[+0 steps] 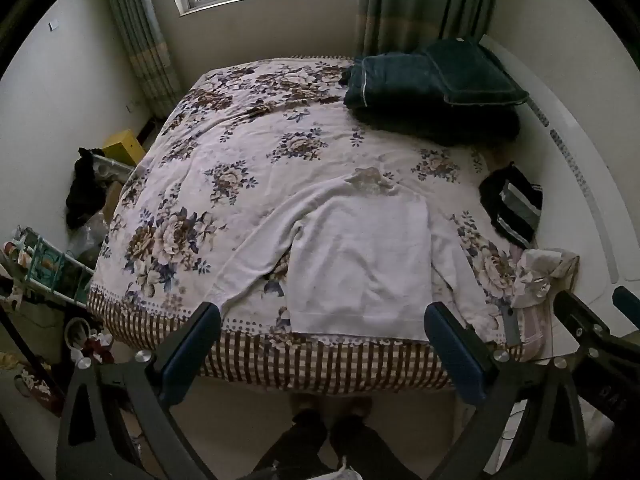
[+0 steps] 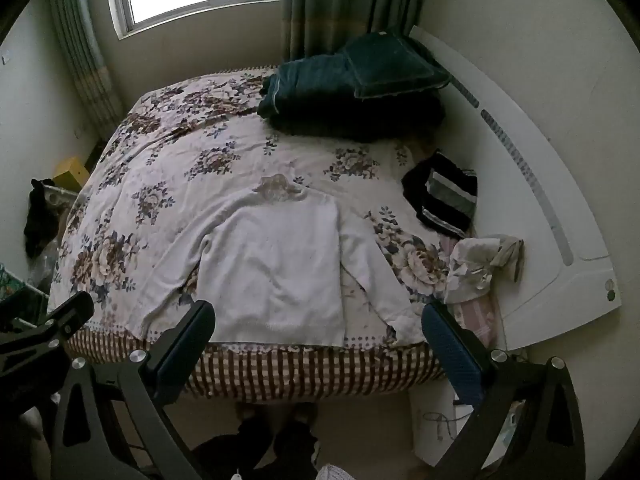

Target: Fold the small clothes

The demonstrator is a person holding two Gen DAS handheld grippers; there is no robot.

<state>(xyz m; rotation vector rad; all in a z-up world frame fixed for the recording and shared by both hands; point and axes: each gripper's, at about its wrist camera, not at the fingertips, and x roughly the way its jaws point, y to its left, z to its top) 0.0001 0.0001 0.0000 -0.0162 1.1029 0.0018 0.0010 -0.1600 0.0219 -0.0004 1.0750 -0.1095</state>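
Note:
A small white long-sleeved sweater point(image 1: 360, 256) lies flat on the floral bedspread point(image 1: 248, 152), hem toward me, sleeves spread out to both sides. It also shows in the right wrist view point(image 2: 276, 264). My left gripper point(image 1: 322, 314) is open and empty, held above the bed's near edge in front of the hem. My right gripper point(image 2: 318, 314) is open and empty too, above the near edge by the sweater's right sleeve. The right gripper's tips also show at the right edge of the left wrist view point(image 1: 596, 304).
A black striped garment point(image 1: 512, 204) and a crumpled pale garment point(image 1: 540, 276) lie at the bed's right side by the white headboard point(image 2: 532, 184). A dark folded quilt with a pillow point(image 1: 432, 84) sits at the far right. Clutter point(image 1: 52, 264) stands on the floor at left.

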